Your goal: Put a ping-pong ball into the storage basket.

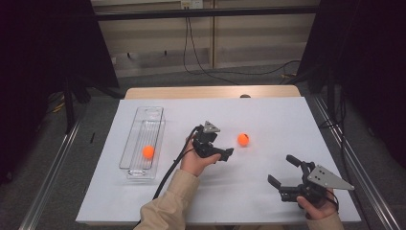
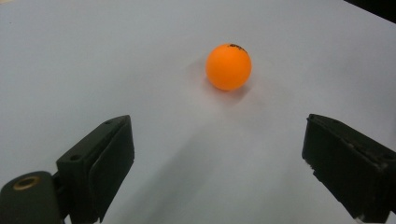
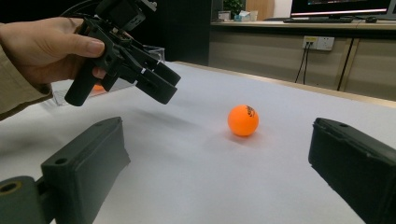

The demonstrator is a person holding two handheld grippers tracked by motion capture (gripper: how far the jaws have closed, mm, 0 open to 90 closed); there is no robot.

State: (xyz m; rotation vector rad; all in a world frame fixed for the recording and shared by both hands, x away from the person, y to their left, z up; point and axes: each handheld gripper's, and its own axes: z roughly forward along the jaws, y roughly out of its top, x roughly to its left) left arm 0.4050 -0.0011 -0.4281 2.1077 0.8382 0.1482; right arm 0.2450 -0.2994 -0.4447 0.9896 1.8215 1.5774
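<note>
While one orange ball [image 1: 148, 152] already lies in the clear tray [image 1: 141, 115] at nine o'clock on the counter [image 1: 268, 120], the job looks about half done. The second ball [image 1: 243, 139] sits loose at the left gripper [image 1: 225, 154]'s two o'clock, its jaws apart and empty. The right gripper [image 1: 283, 171], at five o'clock, also stands open and empty.

The high view looks from above the near side, forward and down, and takes in the whole tabletop [image 1: 239, 191] from some distance. The left gripper view sits low and close, looking down between its own fingers [image 2: 100, 163] at a ball [image 2: 229, 66] just ahead. The right gripper view sits low at the near right, facing left and far. All three views share this ball [image 1: 243, 139] [image 3: 243, 120].
</note>
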